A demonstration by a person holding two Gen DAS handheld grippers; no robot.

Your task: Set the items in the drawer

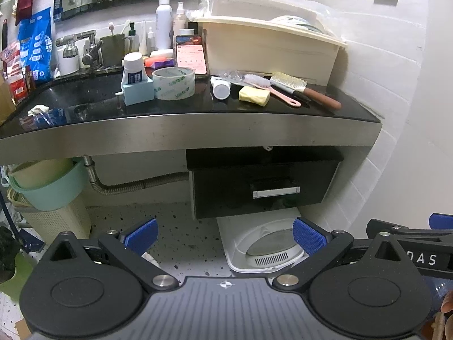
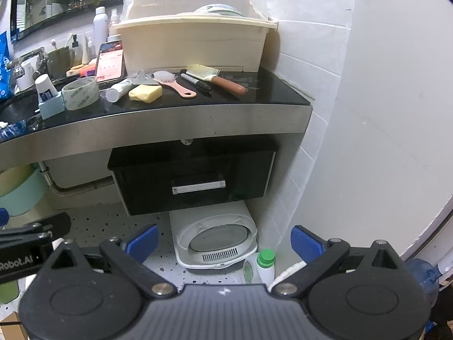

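Left wrist view: left gripper [image 1: 225,236] and right gripper [image 2: 223,242] gape empty below the closed black drawer [image 1: 266,189].

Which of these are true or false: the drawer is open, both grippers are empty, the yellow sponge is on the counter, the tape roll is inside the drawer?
1. The drawer is open. False: it is shut, handle facing out.
2. The left gripper and right gripper are open and empty. True.
3. The yellow sponge lies on the counter. True.
4. The tape roll is inside the drawer. False: it sits on the counter by the sink.
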